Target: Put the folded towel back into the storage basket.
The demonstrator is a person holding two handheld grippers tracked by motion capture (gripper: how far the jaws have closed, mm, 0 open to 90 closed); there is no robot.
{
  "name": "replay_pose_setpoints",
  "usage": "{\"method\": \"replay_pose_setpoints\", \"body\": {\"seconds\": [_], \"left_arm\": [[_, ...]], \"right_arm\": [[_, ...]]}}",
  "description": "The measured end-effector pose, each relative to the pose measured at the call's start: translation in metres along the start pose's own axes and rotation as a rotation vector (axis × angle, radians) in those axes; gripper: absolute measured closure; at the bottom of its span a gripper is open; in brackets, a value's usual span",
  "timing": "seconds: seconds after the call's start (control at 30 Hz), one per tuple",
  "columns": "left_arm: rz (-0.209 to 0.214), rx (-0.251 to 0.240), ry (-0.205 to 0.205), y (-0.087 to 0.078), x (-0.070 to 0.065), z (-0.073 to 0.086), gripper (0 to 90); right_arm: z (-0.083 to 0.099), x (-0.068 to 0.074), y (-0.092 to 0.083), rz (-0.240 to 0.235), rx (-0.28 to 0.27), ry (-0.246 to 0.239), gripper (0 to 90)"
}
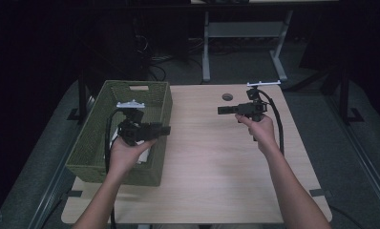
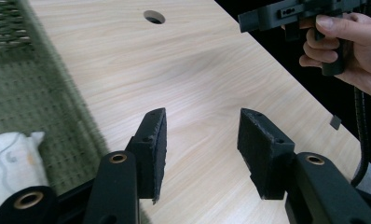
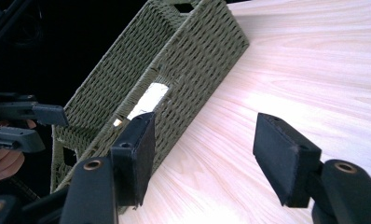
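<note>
The white crumpled cloth (image 2: 11, 161) lies inside the olive-green woven rectangular basket (image 1: 100, 143) at the left of the high view, just beneath the left tool (image 1: 165, 130), which a hand holds level over the basket's near right rim, pointing toward the centre of the frame with its jaws apart and nothing between them. At centre right the right tool (image 1: 222, 110) is held level above the table, pointing left toward the basket and well apart from the cloth, its jaws likewise parted and empty. The light wood-grain table (image 1: 202, 162) has a round hole (image 1: 227, 97) near its far edge and stands in a dark room.
</note>
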State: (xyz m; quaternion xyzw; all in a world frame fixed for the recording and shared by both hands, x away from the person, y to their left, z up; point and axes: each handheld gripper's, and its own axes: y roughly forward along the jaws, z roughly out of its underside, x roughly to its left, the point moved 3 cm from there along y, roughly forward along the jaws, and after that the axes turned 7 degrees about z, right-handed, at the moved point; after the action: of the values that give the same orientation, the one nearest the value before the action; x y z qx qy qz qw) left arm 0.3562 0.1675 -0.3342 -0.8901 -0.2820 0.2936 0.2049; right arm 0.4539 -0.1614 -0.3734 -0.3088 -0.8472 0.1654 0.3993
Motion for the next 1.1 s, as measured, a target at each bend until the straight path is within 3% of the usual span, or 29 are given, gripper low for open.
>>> {"method": "replay_pose_setpoints", "body": {"seconds": [0.43, 1.1], "left_arm": [[0.031, 0.016, 0.013, 0.024, -0.019, -0.001, 48.7], [0.088, 0.048, 0.026, 0.061, -0.045, 0.009, 44.4]], "right_arm": [[0.013, -0.022, -0.022, 0.021, -0.015, 0.028, 34.4], [0.037, -0.052, -0.059, 0.068, -0.045, 0.079, 31.7]]}}
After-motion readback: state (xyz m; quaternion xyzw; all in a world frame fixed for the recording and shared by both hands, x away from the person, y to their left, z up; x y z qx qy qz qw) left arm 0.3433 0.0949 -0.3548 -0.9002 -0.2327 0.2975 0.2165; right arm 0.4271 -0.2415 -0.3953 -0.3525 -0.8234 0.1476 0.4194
